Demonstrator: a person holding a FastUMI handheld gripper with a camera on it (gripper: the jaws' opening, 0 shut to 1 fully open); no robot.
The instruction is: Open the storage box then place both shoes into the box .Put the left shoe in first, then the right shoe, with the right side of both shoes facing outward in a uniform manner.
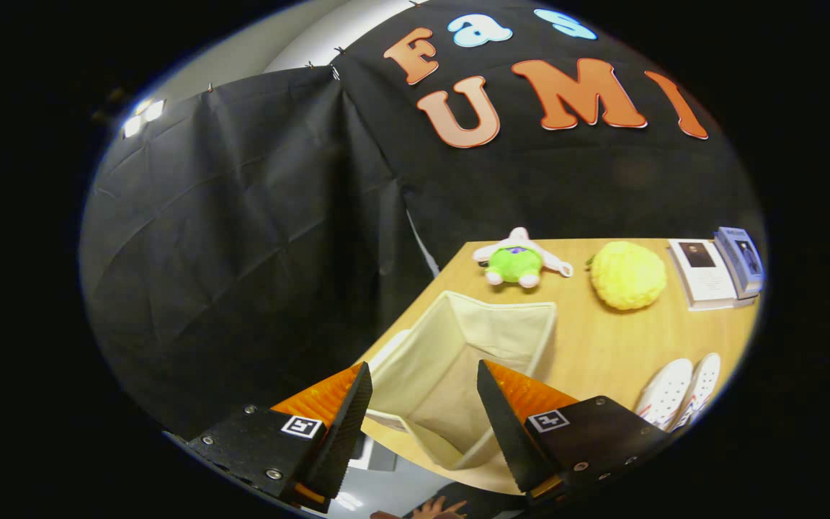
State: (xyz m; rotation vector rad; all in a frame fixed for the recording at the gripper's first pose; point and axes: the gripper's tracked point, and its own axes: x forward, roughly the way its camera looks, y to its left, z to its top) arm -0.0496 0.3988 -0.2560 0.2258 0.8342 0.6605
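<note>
A cream fabric storage box (512,333) stands open on the wooden table (602,346), its mouth upward and its inside bare. My gripper (424,378) hovers above the box's near side, open, with nothing between its fingers; the box's inside shows in the gap between them. A pair of white shoes (678,393) lies side by side on the table to the right of the right finger (501,418), soles up with dotted treads showing.
Beyond the box lie a green and white plush toy (519,261) and a yellow fuzzy ball (627,274). A white book with a small blue box (717,270) sits at the table's far right. The table's left edge runs close beside the box.
</note>
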